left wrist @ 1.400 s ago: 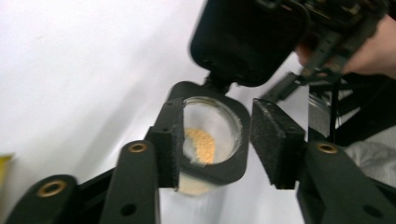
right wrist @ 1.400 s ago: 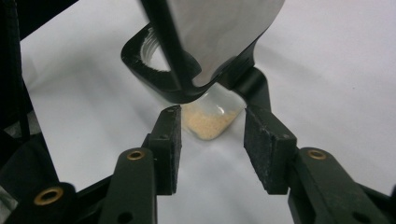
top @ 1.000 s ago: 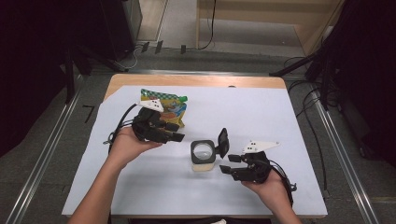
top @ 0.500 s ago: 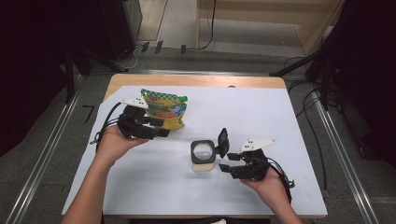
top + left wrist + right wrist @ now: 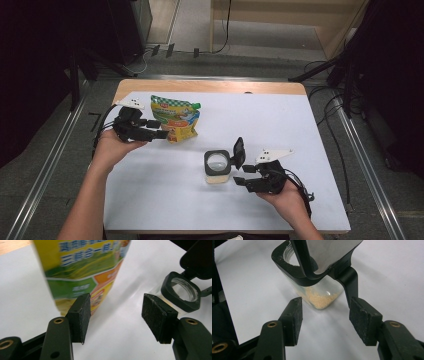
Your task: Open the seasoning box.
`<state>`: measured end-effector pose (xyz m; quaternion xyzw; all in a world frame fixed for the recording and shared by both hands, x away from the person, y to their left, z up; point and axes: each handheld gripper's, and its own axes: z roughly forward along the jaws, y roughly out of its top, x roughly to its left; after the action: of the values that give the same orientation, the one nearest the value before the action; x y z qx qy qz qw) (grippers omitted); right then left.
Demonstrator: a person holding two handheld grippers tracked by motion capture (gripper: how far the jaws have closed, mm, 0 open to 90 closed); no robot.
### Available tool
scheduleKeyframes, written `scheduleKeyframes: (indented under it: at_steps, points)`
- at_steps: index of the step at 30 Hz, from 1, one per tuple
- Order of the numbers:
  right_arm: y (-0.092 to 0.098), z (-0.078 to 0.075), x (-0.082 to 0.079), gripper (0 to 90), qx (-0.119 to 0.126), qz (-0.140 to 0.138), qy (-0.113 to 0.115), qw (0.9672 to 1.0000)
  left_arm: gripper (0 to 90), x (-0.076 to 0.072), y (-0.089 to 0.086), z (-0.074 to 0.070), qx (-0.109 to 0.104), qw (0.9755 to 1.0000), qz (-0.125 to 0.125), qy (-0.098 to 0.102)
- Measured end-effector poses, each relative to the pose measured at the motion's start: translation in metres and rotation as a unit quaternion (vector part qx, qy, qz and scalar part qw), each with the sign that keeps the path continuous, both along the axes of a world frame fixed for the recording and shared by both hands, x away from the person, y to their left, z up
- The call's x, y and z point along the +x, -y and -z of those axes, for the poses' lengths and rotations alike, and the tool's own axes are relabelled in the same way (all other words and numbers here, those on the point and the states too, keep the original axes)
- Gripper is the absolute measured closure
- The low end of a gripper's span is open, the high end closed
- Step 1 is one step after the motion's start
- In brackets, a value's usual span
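A green, yellow and orange pouch [image 5: 177, 120] lies at the back left of the white table [image 5: 300, 130]. My left gripper [image 5: 161, 134] is at the pouch's left side and points right. Its jaws have just been opening and stand open with nothing between them. In the left gripper view the pouch [image 5: 85, 267] rises just past the left pad [image 5: 81, 315]. A clear square container [image 5: 218, 167] with a black rim and a raised flip lid [image 5: 239, 152] holds pale grains [image 5: 319, 300]. My right gripper [image 5: 245, 175] is open just right of it, and in its own view the right gripper [image 5: 324, 320] stops short of the container [image 5: 322, 290].
The table's wooden far edge [image 5: 210, 86] and a grey floor with metal rails and cables surround the white surface. Bare table lies in front of the container and to the far right. The container [image 5: 182, 292] also appears at the right of the left gripper view.
My left hand has drawn leftward across the table, away from over the pouch, which is now more exposed. The right hand and the container have kept still.
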<state>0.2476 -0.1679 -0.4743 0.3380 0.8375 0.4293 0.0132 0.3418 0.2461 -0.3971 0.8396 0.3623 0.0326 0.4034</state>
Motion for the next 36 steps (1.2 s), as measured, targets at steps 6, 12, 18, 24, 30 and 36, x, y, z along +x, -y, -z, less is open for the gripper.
scheduleKeyframes:
  at_steps: [6,12,18,24,30,36]
  points:
    - [-0.001,0.001,-0.001,45.7,-0.003,-0.003,0.0,1.0,40.4,0.008,-0.016,0.001,0.009,0.9995,-0.03,0.005]
    - [0.0,0.001,-0.002,46.0,-0.004,-0.003,0.0,1.0,38.3,0.018,-0.022,0.006,0.005,0.9988,-0.047,0.012]
    - [0.003,0.0,-0.005,46.4,-0.001,-0.001,0.003,1.0,39.9,0.026,-0.015,0.007,0.0,0.9993,-0.035,0.015]
    - [0.003,-0.001,-0.013,46.7,0.002,-0.008,0.006,1.0,41.5,0.032,-0.008,0.007,-0.003,0.9993,-0.03,0.022]
    - [0.0,-0.004,-0.021,46.8,0.006,-0.025,0.01,0.9996,45.7,0.036,-0.002,0.008,-0.008,0.9995,-0.021,0.023]
    - [-0.003,-0.006,-0.025,46.8,0.014,-0.044,0.019,0.9987,50.1,0.037,0.006,0.009,-0.005,0.9994,-0.02,0.027]
